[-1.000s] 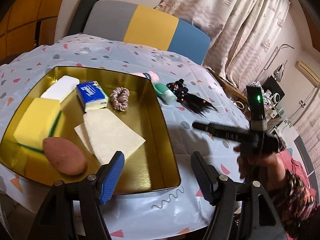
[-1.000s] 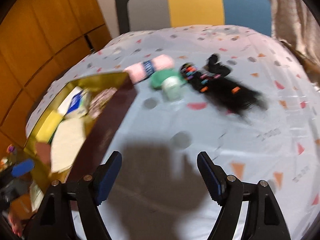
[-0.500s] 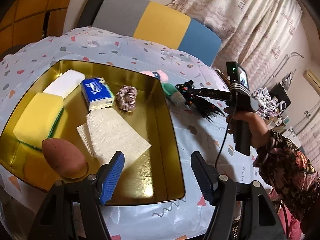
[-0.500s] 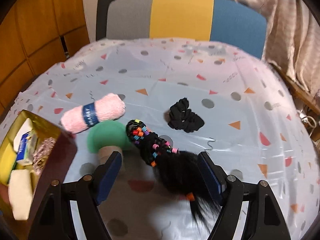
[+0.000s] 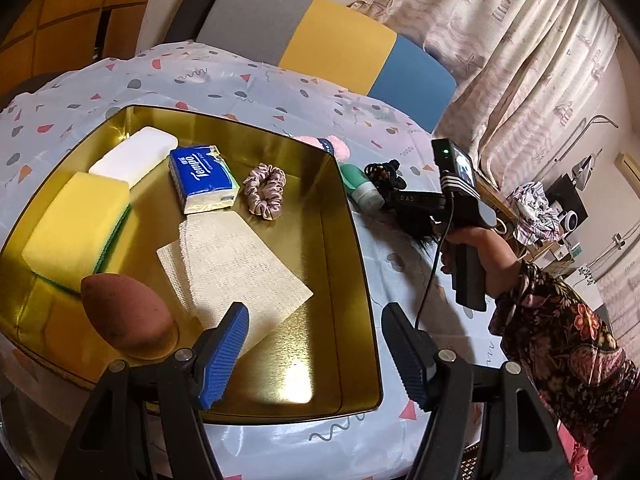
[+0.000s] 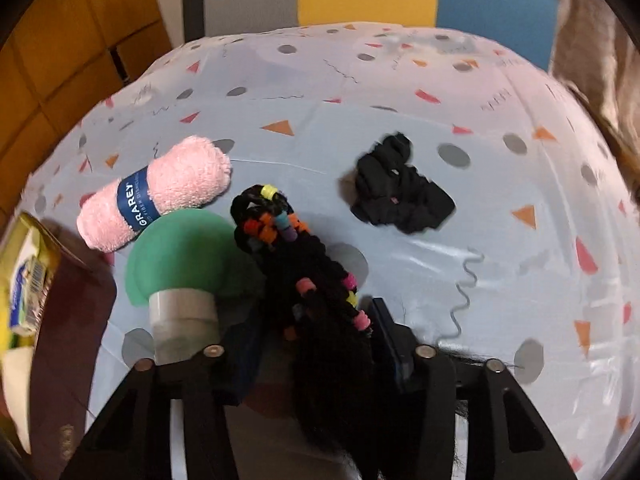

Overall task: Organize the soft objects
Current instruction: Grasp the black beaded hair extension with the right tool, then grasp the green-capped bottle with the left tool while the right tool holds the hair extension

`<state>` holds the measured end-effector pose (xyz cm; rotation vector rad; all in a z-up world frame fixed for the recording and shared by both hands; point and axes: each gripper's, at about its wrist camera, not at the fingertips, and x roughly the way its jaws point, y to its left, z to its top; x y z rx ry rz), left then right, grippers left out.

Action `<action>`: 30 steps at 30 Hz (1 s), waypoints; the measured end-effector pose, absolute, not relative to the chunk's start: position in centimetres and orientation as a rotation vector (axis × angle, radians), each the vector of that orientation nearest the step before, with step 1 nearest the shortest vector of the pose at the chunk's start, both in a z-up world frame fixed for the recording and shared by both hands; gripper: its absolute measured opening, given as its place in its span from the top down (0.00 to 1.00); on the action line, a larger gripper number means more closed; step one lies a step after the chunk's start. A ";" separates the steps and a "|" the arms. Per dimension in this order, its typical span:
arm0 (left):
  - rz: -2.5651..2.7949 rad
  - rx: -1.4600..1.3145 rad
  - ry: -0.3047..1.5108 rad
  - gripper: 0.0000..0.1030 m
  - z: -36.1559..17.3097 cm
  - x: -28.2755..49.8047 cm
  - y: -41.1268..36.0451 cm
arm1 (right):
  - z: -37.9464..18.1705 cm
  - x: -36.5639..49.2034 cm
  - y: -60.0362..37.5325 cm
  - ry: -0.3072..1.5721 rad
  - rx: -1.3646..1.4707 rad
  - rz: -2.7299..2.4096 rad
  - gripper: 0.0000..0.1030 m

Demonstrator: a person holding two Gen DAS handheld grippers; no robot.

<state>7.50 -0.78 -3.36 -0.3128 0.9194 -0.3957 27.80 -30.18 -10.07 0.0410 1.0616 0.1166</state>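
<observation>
Counter (image 6: 500,208), covered in patterned cloth, open on its right half. Gold tray (image 5: 352,264) holds a yellow sponge (image 5: 76,228), folded cloth (image 5: 244,268), tissue pack (image 5: 202,178) and pink scrunchie (image 5: 265,189). Left tongs (image 5: 314,346) hover apart over the tray's near rim. Right tongs (image 6: 314,354) clamp the beaded black braid (image 6: 296,256), beside a green bottle (image 6: 180,268), pink towel roll (image 6: 160,194) and black scrunchie (image 6: 400,196).

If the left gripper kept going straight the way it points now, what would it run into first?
Most likely the gold tray: the left gripper hangs open over its near right part, aimed across the bare floor toward the right wall. The cloth lies just left of that line. Depth is hard to judge in this fisheye view.
</observation>
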 end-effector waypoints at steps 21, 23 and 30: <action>-0.445 -0.173 0.888 0.32 0.9 14.2 -14.6 | -10.7 17.0 -40.5 1.036 0.468 0.102 0.70; -0.436 -0.143 0.891 0.32 0.4 15.8 -16.2 | -10.6 16.9 -40.9 1.044 0.515 0.095 0.70; -0.336 -0.052 0.970 0.32 -3.0 21.8 -20.1 | -10.6 17.0 -40.8 1.054 0.530 0.078 0.70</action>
